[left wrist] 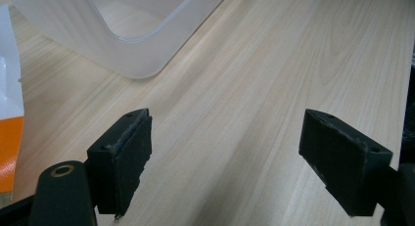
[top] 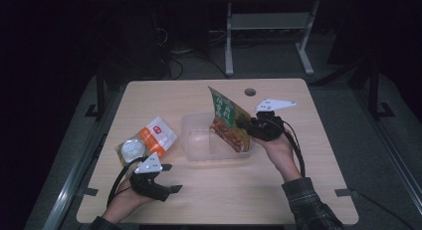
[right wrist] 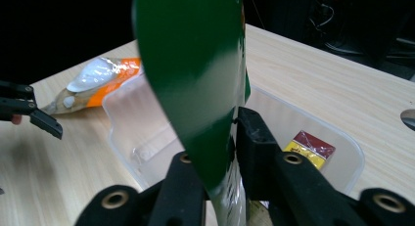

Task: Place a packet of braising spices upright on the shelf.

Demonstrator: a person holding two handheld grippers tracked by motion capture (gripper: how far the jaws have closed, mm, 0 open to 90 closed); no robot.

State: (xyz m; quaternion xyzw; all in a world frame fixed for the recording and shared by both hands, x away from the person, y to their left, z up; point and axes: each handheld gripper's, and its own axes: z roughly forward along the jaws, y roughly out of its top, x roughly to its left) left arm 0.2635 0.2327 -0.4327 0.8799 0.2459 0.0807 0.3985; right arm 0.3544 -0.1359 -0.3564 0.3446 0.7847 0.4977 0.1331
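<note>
Glossy green packet (right wrist: 195,79) pinched by right gripper (right wrist: 234,138) over translucent tub (top: 191,140) — left gripper (left wrist: 225,157) agape.

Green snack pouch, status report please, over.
Right hand-held gripper clamps green snack pouch over clear tub. Left hand-held gripper open, idle. Nothing blocking.

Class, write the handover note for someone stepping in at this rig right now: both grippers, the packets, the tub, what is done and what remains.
Right gripper: jaws around the green packet, which stands tilted over the clear tub; whether the pads press on it cannot be told.
Left gripper: open, holding nothing, low over the table near the tub's corner.
Orange packet: lies on the table left of the tub.
Small red-and-yellow item: already in the tub.
Left: likely lower the green packet in, then fetch the orange one.
</note>
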